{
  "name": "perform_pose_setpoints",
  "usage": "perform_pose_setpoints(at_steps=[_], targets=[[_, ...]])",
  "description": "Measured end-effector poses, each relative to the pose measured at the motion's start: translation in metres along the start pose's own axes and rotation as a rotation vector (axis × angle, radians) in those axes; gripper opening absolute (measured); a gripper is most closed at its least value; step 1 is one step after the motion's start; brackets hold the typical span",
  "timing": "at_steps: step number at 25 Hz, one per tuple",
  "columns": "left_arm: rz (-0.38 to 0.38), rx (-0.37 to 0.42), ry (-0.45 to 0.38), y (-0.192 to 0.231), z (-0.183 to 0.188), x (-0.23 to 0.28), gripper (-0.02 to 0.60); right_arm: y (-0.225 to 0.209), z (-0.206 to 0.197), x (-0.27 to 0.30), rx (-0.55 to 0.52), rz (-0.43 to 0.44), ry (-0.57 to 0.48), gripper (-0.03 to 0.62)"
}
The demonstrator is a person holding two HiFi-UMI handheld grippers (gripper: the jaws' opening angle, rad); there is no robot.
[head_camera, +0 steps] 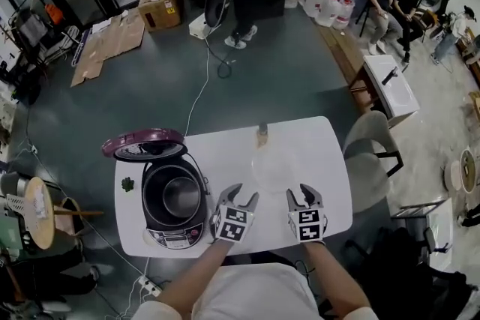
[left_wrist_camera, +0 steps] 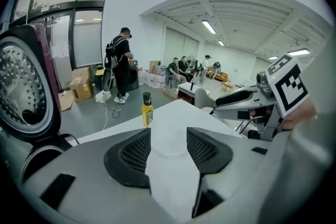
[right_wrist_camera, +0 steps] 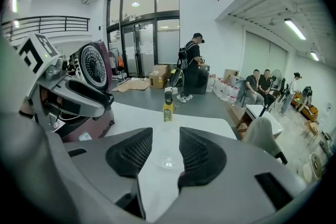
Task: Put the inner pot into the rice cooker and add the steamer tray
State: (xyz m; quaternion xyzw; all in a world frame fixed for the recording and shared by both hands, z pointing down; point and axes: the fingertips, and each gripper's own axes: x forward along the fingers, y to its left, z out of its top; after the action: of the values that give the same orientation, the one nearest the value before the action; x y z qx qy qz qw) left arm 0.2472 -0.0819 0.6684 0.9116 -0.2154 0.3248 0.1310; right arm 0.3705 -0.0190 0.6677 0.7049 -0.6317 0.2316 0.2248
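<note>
The rice cooker (head_camera: pixel 174 204) stands on the left of the white table (head_camera: pixel 330 142), its maroon lid (head_camera: pixel 142 144) swung up. The metal inner pot (head_camera: pixel 181 195) sits inside it. A clear round steamer tray (head_camera: pixel 276 165) lies flat mid-table, beyond both grippers. My left gripper (head_camera: pixel 240 196) and right gripper (head_camera: pixel 302 195) hover side by side near the front edge, both open and holding nothing. The tray shows through the left jaws (left_wrist_camera: pixel 168 147) and through the right jaws (right_wrist_camera: pixel 167 159), ahead of the pads.
A small yellow bottle (head_camera: pixel 262 135) stands at the table's far edge, behind the tray. A grey chair (head_camera: pixel 369 150) sits at the right of the table. People stand and sit far across the room; a white cable (head_camera: pixel 201 90) runs over the floor.
</note>
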Motion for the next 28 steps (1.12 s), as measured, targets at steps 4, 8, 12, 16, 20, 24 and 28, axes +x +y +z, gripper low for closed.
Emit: perform_pose_setpoints(at_steps=[4, 8, 12, 16, 20, 24, 28], targets=[[0.011, -0.013, 0.028, -0.002, -0.002, 0.031, 0.230, -0.019, -0.010, 0.017, 0.001, 0.012, 0.023, 0.173], [0.024, -0.030, 0.073, -0.002, -0.008, 0.061, 0.230, -0.038, -0.020, 0.034, 0.013, 0.032, 0.058, 0.175], [0.038, -0.053, 0.118, 0.007, -0.017, 0.088, 0.230, -0.055, -0.026, 0.056, 0.017, 0.042, 0.088, 0.173], [0.055, -0.080, 0.150, 0.022, -0.032, 0.117, 0.230, -0.073, -0.045, 0.089, 0.015, 0.039, 0.126, 0.173], [0.069, -0.109, 0.186, 0.032, -0.050, 0.142, 0.229, -0.085, -0.063, 0.115, 0.028, 0.051, 0.169, 0.173], [0.085, -0.142, 0.213, 0.045, -0.062, 0.167, 0.227, -0.093, -0.079, 0.142, 0.038, 0.062, 0.212, 0.173], [0.095, -0.178, 0.240, 0.053, -0.076, 0.187, 0.227, -0.099, -0.091, 0.166, 0.047, 0.064, 0.247, 0.173]])
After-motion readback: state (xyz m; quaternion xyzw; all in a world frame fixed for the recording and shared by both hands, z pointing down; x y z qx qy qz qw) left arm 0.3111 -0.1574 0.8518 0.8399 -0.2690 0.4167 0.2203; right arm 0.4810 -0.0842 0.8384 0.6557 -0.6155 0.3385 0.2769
